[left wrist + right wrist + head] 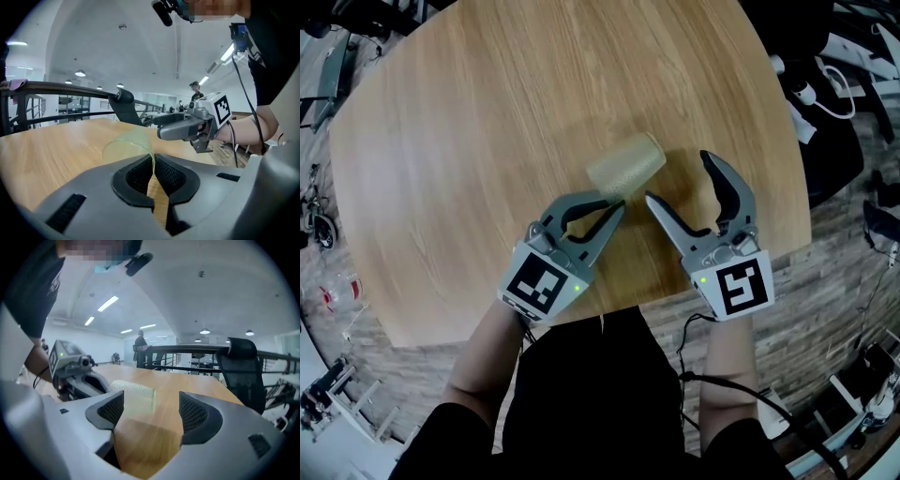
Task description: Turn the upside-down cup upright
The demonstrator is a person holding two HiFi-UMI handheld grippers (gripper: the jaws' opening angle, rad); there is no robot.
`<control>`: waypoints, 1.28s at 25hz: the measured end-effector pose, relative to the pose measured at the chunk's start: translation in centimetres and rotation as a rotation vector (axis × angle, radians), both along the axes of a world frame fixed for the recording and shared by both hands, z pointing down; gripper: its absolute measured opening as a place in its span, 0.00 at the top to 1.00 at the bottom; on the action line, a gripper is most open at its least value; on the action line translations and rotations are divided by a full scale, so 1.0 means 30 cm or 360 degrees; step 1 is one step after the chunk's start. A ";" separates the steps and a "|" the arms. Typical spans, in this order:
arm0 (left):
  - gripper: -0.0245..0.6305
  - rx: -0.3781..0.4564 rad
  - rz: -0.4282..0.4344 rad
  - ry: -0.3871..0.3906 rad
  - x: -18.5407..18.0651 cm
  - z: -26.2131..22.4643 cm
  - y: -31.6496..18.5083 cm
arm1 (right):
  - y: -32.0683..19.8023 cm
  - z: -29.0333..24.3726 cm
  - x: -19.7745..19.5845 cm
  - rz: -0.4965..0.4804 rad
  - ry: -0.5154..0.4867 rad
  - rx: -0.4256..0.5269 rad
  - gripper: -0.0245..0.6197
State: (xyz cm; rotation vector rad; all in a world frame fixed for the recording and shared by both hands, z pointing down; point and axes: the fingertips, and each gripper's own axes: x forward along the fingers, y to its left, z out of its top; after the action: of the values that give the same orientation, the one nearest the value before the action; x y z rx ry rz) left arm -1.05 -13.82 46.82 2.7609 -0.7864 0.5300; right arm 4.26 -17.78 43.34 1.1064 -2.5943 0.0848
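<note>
A translucent pale-green plastic cup (626, 161) lies tilted on its side over the round wooden table (487, 112), its mouth toward me. My left gripper (619, 204) pinches the cup's thin rim between its pads; in the left gripper view the cup wall (126, 143) runs into the closed jaws of the left gripper (153, 161). My right gripper (677, 178) stands open just right of the cup, touching nothing. In the right gripper view the cup (133, 397) sits ahead of the left pad of the right gripper (152, 413), with the left gripper (77, 371) beyond it.
The table's front edge (675, 298) lies just under both hands. A black office chair (241, 362) stands at the far side. Cables and white gear (825, 94) lie on the floor to the right. People stand far off in the room (193, 89).
</note>
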 end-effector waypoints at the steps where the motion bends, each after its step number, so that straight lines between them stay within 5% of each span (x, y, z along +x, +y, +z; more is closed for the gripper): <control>1: 0.93 0.0002 0.0024 -0.0021 -0.002 0.000 0.001 | 0.016 0.022 -0.010 -0.0068 0.0145 0.0015 0.48; 7: 0.93 -0.0036 0.0109 -0.0093 0.017 -0.011 0.026 | 0.072 0.122 -0.060 -0.0414 0.0983 0.0232 0.48; 14: 0.93 -0.0070 0.0257 -0.0167 0.038 -0.016 0.069 | 0.089 0.146 -0.102 -0.0715 0.1370 0.0434 0.48; 24: 0.93 -0.0075 0.0467 -0.0219 0.068 -0.023 0.131 | 0.101 0.206 -0.151 -0.0838 0.1492 0.0475 0.48; 32: 0.93 0.0000 0.0404 -0.0231 0.071 -0.045 0.119 | 0.091 0.189 -0.146 -0.0688 0.1348 0.0444 0.48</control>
State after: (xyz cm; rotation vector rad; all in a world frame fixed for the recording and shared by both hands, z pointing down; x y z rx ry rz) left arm 1.09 -10.25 45.47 2.8649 -0.4645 0.7852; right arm -0.13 -15.05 49.00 0.4565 -2.0106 -0.7026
